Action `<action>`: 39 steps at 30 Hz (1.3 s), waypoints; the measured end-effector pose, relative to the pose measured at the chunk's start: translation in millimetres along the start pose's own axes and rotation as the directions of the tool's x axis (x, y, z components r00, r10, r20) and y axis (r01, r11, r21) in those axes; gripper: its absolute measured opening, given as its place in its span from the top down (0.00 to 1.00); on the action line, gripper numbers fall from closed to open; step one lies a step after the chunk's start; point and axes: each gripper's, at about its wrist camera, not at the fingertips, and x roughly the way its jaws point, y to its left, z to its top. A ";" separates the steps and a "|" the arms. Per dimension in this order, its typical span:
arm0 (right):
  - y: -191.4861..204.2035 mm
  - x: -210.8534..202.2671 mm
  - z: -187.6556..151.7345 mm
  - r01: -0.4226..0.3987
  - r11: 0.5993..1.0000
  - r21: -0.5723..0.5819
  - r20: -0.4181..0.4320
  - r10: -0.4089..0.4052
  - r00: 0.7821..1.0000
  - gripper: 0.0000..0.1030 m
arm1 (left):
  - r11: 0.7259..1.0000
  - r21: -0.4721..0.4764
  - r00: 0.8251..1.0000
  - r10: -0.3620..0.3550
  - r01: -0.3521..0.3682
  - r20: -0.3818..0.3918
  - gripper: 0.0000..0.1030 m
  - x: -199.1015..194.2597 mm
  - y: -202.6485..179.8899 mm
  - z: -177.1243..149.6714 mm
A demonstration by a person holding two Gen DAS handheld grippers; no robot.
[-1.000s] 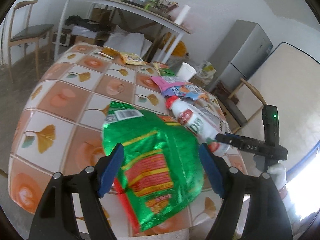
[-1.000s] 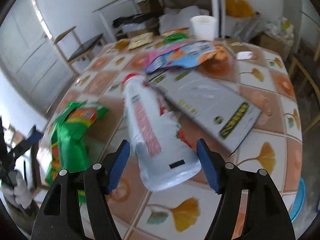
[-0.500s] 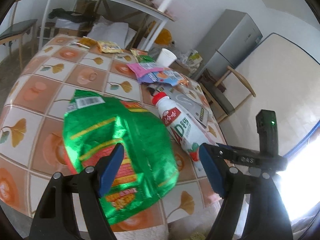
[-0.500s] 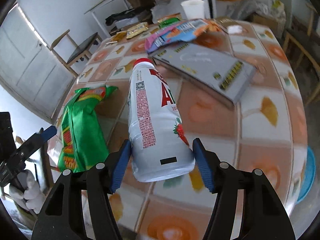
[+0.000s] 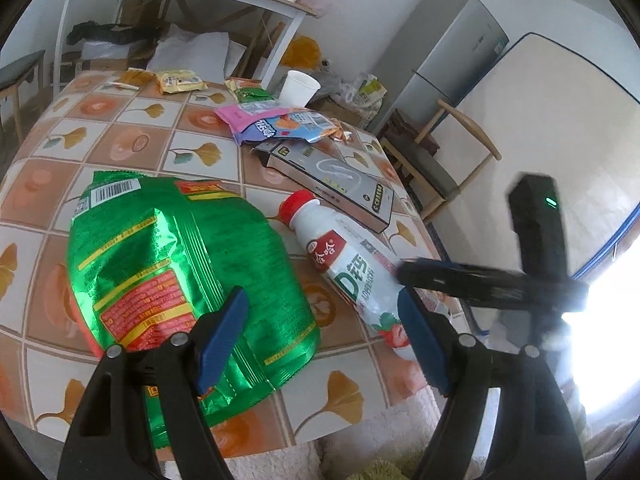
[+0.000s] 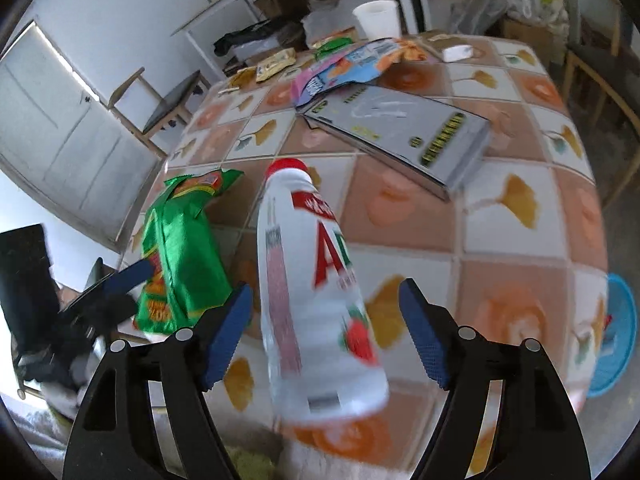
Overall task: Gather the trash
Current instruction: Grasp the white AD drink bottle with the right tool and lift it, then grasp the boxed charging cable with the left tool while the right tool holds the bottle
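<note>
Opening my right tongs (image 6: pixel 324 336) around the bottle (image 6: pixel 316 296), pads clear; left tongs (image 5: pixel 320 344) gape over the green bag (image 5: pixel 180 276). Nothing looks collected yet.

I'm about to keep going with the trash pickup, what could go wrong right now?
The right gripper is opening with the bottle between its jaws and clear of both pads; its base overhangs the table edge, so it may fall. The left gripper stands open over the green bag, which also overhangs the edge and could slide off if nudged.
</note>
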 end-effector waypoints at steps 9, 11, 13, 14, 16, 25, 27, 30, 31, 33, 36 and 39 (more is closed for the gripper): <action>-11.6 20.6 -13.9 -0.076 0.997 0.029 -0.061 0.078 0.995 0.42 | 0.999 0.019 0.999 0.035 -0.035 0.001 0.27 -3.6 -8.2 10.8; -22.3 10.0 -25.9 -0.070 0.996 0.055 -0.043 0.072 0.996 0.42 | 0.999 0.020 1.000 0.029 -0.029 -0.011 0.27 5.1 -16.4 19.9; -37.4 -5.7 -43.4 -0.050 0.994 0.092 -0.019 0.052 0.998 0.42 | 0.999 0.037 0.999 0.023 -0.022 -0.023 0.27 16.0 -29.1 29.7; -43.4 -11.8 -48.9 -0.041 0.993 0.109 -0.011 0.043 0.999 0.42 | 0.999 0.046 0.999 0.023 -0.022 -0.029 0.27 21.7 -36.0 34.5; -57.9 -26.7 -63.5 -0.015 0.988 0.155 0.012 0.014 1.000 0.42 | 0.999 0.049 0.999 0.023 -0.021 -0.037 0.27 36.7 -51.8 47.8; -115.5 -68.9 -102.9 -0.018 0.938 0.347 0.116 -0.024 0.993 0.42 | 0.972 0.228 0.997 0.060 -0.047 -0.048 0.34 159.3 -144.0 117.8; -120.5 -67.5 -102.3 -0.039 0.932 0.360 0.127 -0.007 0.992 0.42 | 0.958 0.274 0.991 0.108 -0.084 -0.075 0.42 192.7 -154.4 127.8; -126.7 -68.9 -103.8 -0.060 0.929 0.366 0.137 0.010 0.991 0.42 | 0.914 0.366 0.971 0.220 -0.174 -0.090 0.58 240.9 -162.4 137.7; -127.9 -68.9 -103.7 -0.066 0.929 0.365 0.139 0.016 0.990 0.42 | 0.899 0.395 0.965 0.243 -0.187 -0.095 0.60 255.0 -164.5 139.3; -129.3 -68.0 -103.2 -0.077 0.928 0.365 0.139 0.027 0.990 0.42 | 0.879 0.435 0.955 0.271 -0.196 -0.117 0.67 273.9 -164.4 138.5; -128.4 -62.5 -102.1 -0.082 0.927 0.366 0.135 0.035 0.990 0.44 | 0.834 0.521 0.933 0.312 -0.179 -0.179 0.70 291.3 -165.6 123.7; -131.2 -61.7 -103.9 -0.098 0.924 0.371 0.144 0.047 0.989 0.44 | 0.845 0.520 0.923 0.294 -0.128 -0.249 0.70 286.0 -158.7 105.6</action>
